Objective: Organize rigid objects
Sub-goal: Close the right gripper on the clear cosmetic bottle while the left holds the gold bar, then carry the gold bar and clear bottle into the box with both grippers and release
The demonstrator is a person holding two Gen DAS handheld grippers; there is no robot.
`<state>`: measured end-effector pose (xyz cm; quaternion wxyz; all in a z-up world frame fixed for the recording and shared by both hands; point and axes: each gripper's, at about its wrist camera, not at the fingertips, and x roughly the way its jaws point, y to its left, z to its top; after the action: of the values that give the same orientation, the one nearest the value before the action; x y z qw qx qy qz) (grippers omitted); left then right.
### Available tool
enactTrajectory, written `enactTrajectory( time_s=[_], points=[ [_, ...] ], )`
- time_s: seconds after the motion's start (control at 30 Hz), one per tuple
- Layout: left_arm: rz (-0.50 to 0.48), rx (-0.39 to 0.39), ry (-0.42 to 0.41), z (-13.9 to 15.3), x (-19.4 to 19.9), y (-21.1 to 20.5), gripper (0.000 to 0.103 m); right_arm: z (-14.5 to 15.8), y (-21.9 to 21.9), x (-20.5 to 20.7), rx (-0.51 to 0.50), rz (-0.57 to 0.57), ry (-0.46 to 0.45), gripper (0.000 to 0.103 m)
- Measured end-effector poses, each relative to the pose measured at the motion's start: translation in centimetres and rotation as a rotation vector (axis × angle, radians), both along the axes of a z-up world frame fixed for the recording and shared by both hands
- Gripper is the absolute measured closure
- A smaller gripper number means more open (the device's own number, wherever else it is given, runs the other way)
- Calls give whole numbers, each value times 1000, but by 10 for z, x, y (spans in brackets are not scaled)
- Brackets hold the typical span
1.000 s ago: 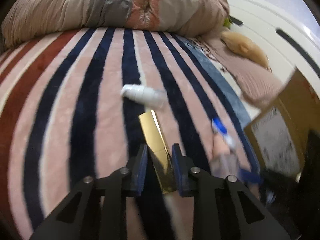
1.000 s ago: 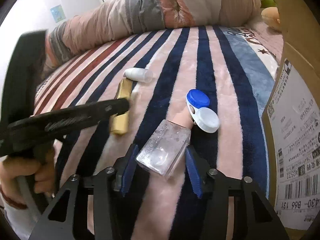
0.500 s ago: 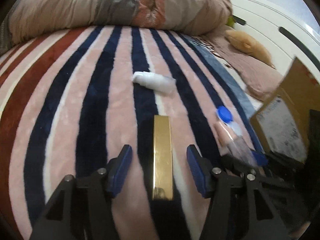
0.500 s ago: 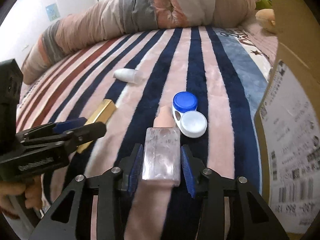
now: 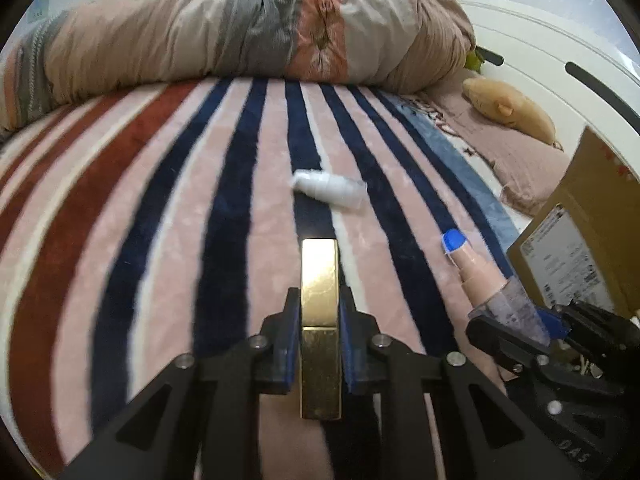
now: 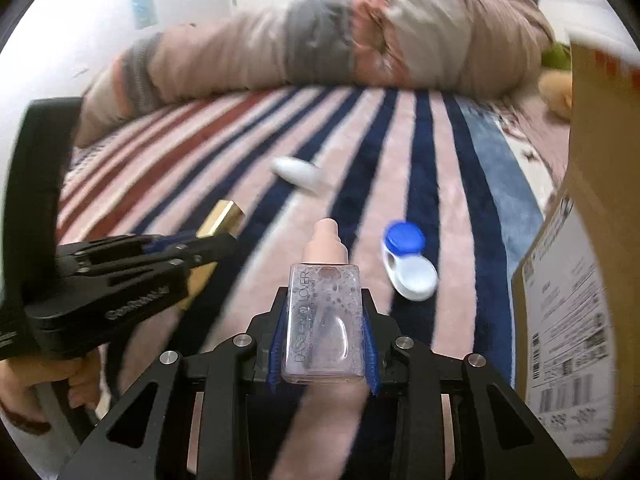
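Note:
My left gripper [image 5: 319, 312] is shut on a gold rectangular tube [image 5: 320, 312], held lengthwise between the fingers above the striped blanket [image 5: 160, 240]. It also shows in the right wrist view [image 6: 218, 222]. My right gripper [image 6: 324, 320] is shut on a clear foundation bottle [image 6: 324, 312] with a beige cap; in the left wrist view the bottle [image 5: 480, 276] sits at the right. A white small bottle [image 5: 330, 189] lies on the blanket ahead. A blue-and-white contact lens case [image 6: 408, 262] lies right of the foundation bottle.
A cardboard box [image 5: 580, 248] with a shipping label stands at the right, also in the right wrist view [image 6: 576, 280]. A rolled duvet [image 5: 260, 32] lies across the far side. A tan plush toy [image 5: 508, 108] rests by the white headboard [image 5: 560, 52].
My left gripper went from open around the gold tube to shut on it. My right gripper has closed on the foundation bottle and lifted it; both views have tilted up.

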<state>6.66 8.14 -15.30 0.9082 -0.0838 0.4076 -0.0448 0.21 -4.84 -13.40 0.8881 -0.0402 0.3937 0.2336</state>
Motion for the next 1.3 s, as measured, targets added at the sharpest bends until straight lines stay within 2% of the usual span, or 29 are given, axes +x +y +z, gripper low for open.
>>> enactTrajectory(
  time_s=[0.2, 0.3, 0.4, 0.53, 0.67, 0.8, 0.93, 1.03, 1.3],
  points=[
    [-1, 11, -132, 60, -36, 7, 88, 62, -7, -29, 106, 75, -110, 76],
    [-16, 13, -194, 87, -50, 1, 88, 94, -27, -41, 139, 62, -201, 76],
    [-56, -3, -255, 115, -57, -15, 88, 118, -62, -47, 176, 13, -255, 76],
    [-136, -18, -324, 149, -57, -50, 88, 139, -124, -51, 175, -119, -314, 76],
    [-246, -55, -364, 176, -49, -97, 88, 135, -181, -44, 129, -208, -284, 76],
    [-359, -54, -345, 186, -29, -154, 88, 112, -214, -34, 41, -253, -214, 76],
    [-451, -47, -267, 181, -5, -202, 88, 87, -226, -22, -39, -272, -159, 76],
    [-491, -12, -218, 173, 5, -228, 88, 80, -233, -23, -78, -285, -162, 75],
    [-543, 115, -108, 146, 14, -256, 88, 82, -243, -30, 9, -269, -181, 75]
  ],
)
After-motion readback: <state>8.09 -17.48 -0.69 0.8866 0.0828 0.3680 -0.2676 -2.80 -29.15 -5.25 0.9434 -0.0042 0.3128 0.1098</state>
